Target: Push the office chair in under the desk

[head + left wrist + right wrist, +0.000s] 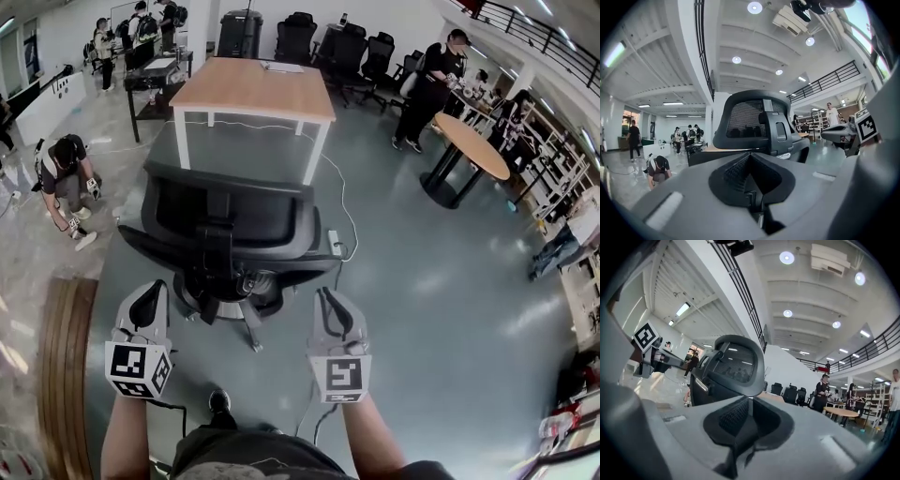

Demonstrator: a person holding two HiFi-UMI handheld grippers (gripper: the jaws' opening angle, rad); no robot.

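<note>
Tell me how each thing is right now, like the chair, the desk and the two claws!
office chair: upright, out on the floor in front of the desk, not pushed under.
desk: standing just beyond the chair.
left claw: shut, empty, behind the chair, not touching it.
right claw: shut, empty, behind the chair, not touching it.

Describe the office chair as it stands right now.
The office chair is black, with a mesh back, a headrest, a plastic spine and a wheeled star base. It stands upright on the grey floor, back towards the camera, facing the wooden desk but not yet under it. The left claw and right claw sit shut just behind it; contact cannot be confirmed.
</note>
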